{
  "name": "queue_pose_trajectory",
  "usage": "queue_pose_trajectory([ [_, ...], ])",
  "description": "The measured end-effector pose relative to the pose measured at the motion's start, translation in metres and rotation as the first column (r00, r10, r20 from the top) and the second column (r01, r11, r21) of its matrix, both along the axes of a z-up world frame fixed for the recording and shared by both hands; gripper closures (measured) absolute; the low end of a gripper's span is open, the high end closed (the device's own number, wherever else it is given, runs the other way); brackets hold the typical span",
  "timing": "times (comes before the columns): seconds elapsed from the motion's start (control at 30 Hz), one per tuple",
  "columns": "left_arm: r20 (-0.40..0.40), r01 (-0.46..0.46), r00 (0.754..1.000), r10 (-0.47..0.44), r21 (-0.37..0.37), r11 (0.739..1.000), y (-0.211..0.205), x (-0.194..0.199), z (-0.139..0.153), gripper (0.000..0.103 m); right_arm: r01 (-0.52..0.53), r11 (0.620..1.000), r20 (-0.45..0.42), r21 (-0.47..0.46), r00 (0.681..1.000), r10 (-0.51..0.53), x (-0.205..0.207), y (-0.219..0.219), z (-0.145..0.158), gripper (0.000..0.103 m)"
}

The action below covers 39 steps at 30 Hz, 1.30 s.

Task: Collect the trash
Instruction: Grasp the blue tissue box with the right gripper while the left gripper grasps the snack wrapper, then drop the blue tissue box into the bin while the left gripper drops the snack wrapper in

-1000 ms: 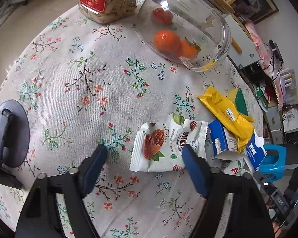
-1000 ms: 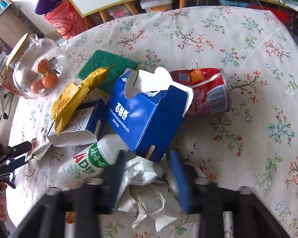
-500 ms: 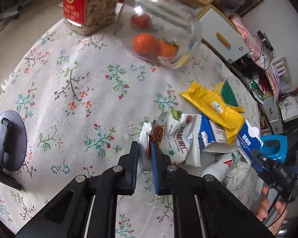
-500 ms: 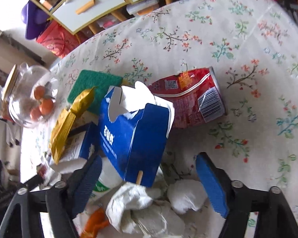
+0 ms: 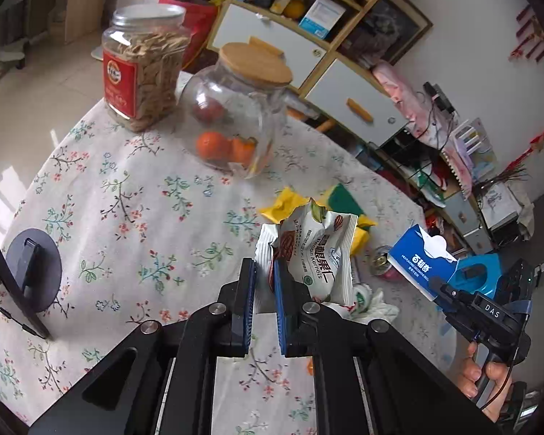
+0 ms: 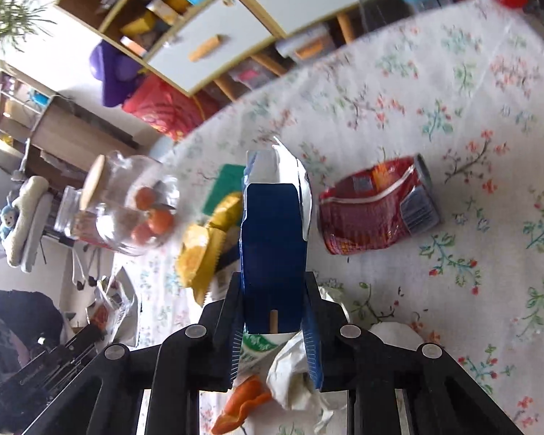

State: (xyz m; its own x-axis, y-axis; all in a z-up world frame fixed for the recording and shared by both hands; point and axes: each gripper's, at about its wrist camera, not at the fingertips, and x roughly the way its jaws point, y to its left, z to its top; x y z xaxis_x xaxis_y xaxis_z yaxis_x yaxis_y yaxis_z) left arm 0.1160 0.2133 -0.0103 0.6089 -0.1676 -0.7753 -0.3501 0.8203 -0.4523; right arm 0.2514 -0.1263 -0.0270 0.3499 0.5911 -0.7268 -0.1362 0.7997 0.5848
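My left gripper [image 5: 264,275] is shut on the edge of a white pecan snack wrapper [image 5: 317,253] and holds it up off the floral tablecloth [image 5: 127,217]. My right gripper [image 6: 273,311] is shut on a torn blue carton [image 6: 272,239] and holds it above the table; the same carton [image 5: 422,261] shows at the right of the left wrist view. On the table lie a yellow wrapper [image 6: 199,253], a crushed red can [image 6: 377,206], crumpled white paper [image 6: 297,373], a white bottle with green print [image 6: 257,351] and orange peel [image 6: 243,402].
A glass jar with a wooden lid holding oranges [image 5: 235,123] and a seed jar with a red label [image 5: 141,69] stand at the table's far side. A green sponge [image 5: 341,195] lies by the yellow wrapper. A black round stand [image 5: 32,272] sits left. Cabinets stand behind.
My left gripper closed on the white wrapper and lifted it. My right gripper, open half a second ago, closed on the blue carton and raised it.
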Motion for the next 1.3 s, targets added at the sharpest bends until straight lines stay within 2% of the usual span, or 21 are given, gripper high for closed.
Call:
queue_pose_trajectory([
  [0.2, 0.027, 0.051, 0.998, -0.052, 0.028, 0.998, -0.033, 0.005, 0.011, 0.093, 0.026, 0.999, 0.038, -0.047, 0.999, -0.024, -0.012, -0.026, 0.018, 0.077],
  [0.6, 0.032, 0.223, 0.974, -0.225, 0.057, 0.973, -0.13, 0.034, 0.017, 0.092, 0.188, 0.976, 0.04, -0.109, 0.982, -0.185, -0.033, -0.136, 0.033, 0.077],
  [1.0, 0.034, 0.369, 0.928, -0.371, 0.056, 0.928, -0.237, 0.061, 0.013, 0.092, 0.361, 0.921, 0.021, -0.147, 0.932, -0.362, -0.061, -0.25, 0.034, 0.077],
  [1.2, 0.024, 0.426, 0.903, -0.43, 0.093, 0.9, -0.285, 0.069, 0.008, 0.092, 0.444, 0.877, 0.003, -0.184, 0.892, -0.451, -0.07, -0.307, 0.026, 0.077],
  [1.3, 0.008, 0.459, 0.887, -0.462, 0.11, 0.882, -0.31, 0.074, 0.004, 0.092, 0.476, 0.855, -0.007, -0.204, 0.873, -0.488, -0.073, -0.328, 0.021, 0.073],
])
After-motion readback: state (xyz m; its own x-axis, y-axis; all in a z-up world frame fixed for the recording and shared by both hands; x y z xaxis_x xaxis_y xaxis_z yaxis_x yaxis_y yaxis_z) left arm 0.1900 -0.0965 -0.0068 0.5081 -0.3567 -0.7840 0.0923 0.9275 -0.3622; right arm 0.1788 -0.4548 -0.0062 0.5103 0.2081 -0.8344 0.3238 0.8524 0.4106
